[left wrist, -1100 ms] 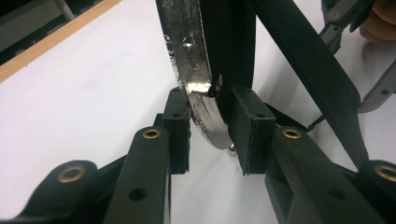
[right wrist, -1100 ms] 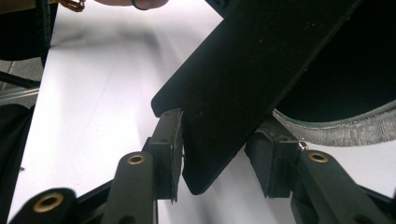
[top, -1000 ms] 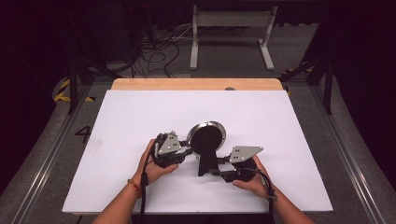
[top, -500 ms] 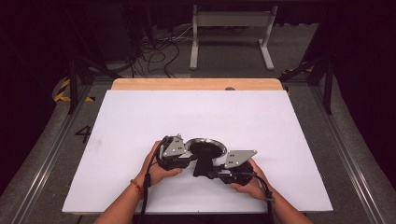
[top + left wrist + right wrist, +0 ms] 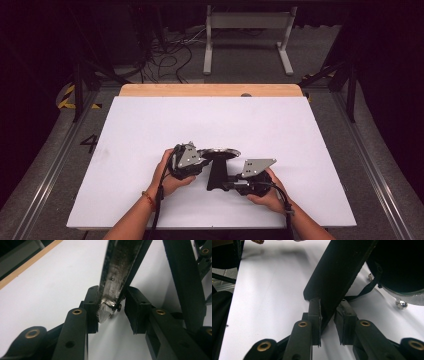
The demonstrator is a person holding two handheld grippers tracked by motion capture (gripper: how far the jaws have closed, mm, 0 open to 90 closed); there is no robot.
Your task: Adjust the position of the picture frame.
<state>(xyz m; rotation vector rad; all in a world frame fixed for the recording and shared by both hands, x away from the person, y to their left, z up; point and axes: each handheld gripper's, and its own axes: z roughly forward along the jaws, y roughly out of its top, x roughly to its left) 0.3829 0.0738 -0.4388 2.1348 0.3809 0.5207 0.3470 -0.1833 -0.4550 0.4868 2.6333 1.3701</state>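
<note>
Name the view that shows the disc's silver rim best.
Left gripper view: the scuffed silver rim runs close up through the picture's middle. High view shows it as a thin distant ellipse; right gripper view catches a sliver at its edge.

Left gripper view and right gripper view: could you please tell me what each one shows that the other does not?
Left gripper view: the pan's scuffed silvery rim, edge-on and close, plus the table's wooden edge. Right gripper view: the pan's round black body with shiny studs beside it. Shared: the white tabletop.
</note>
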